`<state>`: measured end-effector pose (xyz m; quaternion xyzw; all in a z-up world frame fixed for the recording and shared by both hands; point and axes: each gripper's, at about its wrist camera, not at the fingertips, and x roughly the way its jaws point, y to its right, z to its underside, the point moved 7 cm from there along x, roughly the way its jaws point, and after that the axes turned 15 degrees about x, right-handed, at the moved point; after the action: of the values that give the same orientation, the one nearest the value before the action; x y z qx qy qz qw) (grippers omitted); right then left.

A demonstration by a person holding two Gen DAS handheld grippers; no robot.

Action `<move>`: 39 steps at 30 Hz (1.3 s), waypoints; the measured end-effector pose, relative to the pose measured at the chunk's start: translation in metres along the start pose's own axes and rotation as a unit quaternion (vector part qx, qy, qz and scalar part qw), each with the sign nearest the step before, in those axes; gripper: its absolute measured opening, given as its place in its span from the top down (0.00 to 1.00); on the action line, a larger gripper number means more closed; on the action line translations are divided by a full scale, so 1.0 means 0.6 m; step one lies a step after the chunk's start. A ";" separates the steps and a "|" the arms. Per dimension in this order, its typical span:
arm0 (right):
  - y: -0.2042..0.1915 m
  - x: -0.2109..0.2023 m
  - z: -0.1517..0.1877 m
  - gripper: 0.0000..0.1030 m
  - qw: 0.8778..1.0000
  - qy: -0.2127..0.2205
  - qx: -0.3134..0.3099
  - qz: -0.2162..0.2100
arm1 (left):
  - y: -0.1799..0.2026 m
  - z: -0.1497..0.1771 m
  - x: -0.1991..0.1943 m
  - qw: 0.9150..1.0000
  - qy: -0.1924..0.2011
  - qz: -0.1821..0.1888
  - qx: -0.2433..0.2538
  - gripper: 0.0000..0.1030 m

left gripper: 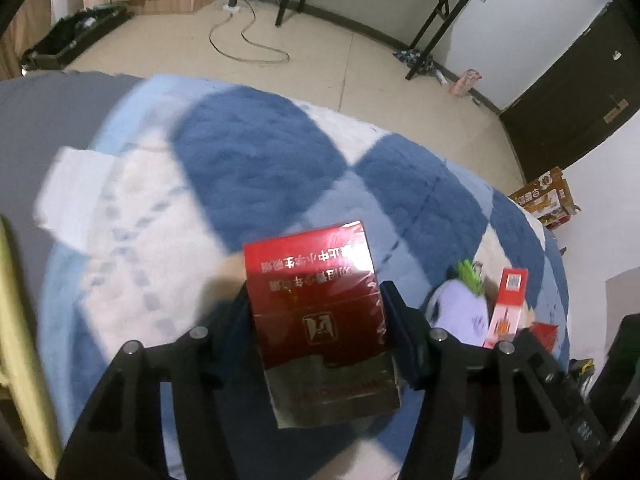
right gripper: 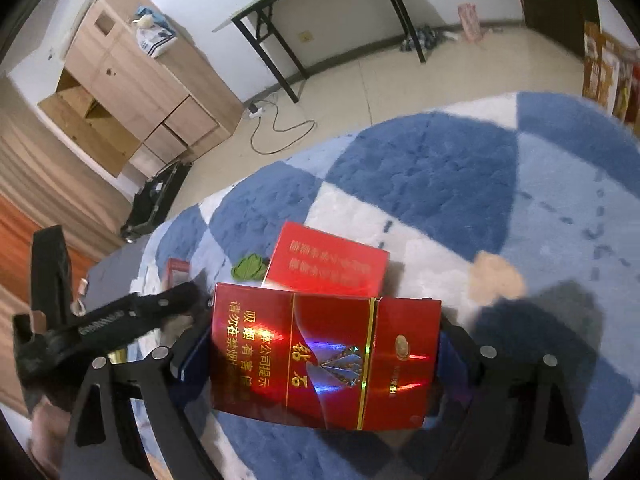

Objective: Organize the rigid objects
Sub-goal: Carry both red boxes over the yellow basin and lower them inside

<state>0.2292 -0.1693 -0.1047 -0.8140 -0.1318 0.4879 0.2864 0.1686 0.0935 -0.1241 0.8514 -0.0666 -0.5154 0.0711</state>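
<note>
My left gripper (left gripper: 316,300) is shut on a dark red cigarette pack (left gripper: 316,312) in clear wrap, with a finger on each long side. To its right on the checked blanket (left gripper: 260,152) lie a purple toy with a green top (left gripper: 460,304) and a red-and-white carton (left gripper: 508,300). In the right wrist view, my right gripper (right gripper: 324,340) is shut on a wide glossy red cigarette box (right gripper: 328,360), its blue pads (right gripper: 192,356) against the box's ends. Behind it a second red box (right gripper: 328,264) and a green piece (right gripper: 248,266) rest on the blanket. The left gripper's black frame (right gripper: 132,316) shows at the left.
A white paper (left gripper: 76,196) lies on the blanket's left part, and a tan patch (right gripper: 496,276) at the right. Beyond the bed are tiled floor with a cable (left gripper: 248,40), a black folding table (right gripper: 332,20), a wooden cabinet (right gripper: 132,80), a black case (right gripper: 156,200) and cardboard boxes (left gripper: 548,200).
</note>
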 end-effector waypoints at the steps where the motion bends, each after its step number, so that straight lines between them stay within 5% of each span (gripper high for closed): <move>1: -0.002 -0.011 0.002 0.11 1.000 0.009 -0.014 0.005 | -0.011 0.004 -0.016 1.000 0.006 -0.009 0.005 0.41; 5: -0.032 -0.067 0.011 0.11 0.995 0.057 -0.081 0.020 | -0.074 0.020 -0.097 0.998 0.035 -0.047 0.018 0.41; 10: -0.143 -0.111 0.058 0.11 0.982 0.083 -0.165 -0.028 | -0.183 0.065 -0.226 0.991 0.070 -0.113 0.026 0.41; 15: -0.298 -0.137 0.159 0.11 0.952 0.090 -0.268 -0.117 | -0.306 0.145 -0.351 0.975 0.096 -0.199 0.012 0.42; 18: -0.376 -0.129 0.220 0.11 0.936 0.057 -0.315 -0.145 | -0.363 0.195 -0.389 0.970 0.088 -0.228 0.013 0.42; 23: -0.464 -0.069 0.346 0.11 0.906 -0.018 -0.395 -0.152 | -0.431 0.266 -0.393 0.969 0.068 -0.239 -0.014 0.42; 28: -0.477 0.000 0.468 0.11 0.882 -0.090 -0.442 -0.136 | -0.460 0.311 -0.356 0.976 0.051 -0.209 -0.020 0.42; 32: -0.492 0.045 0.495 0.11 0.886 -0.113 -0.430 -0.128 | -0.479 0.329 -0.307 0.974 0.005 -0.227 -0.010 0.42; 39: -0.532 0.127 0.499 0.11 0.886 -0.120 -0.428 -0.130 | -0.503 0.324 -0.280 0.982 0.026 -0.183 -0.035 0.43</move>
<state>0.0267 0.2251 -0.0775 -0.7682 -0.4656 0.4369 -0.0470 -0.0693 0.4106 -0.1247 0.8592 0.1098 -0.4996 0.0069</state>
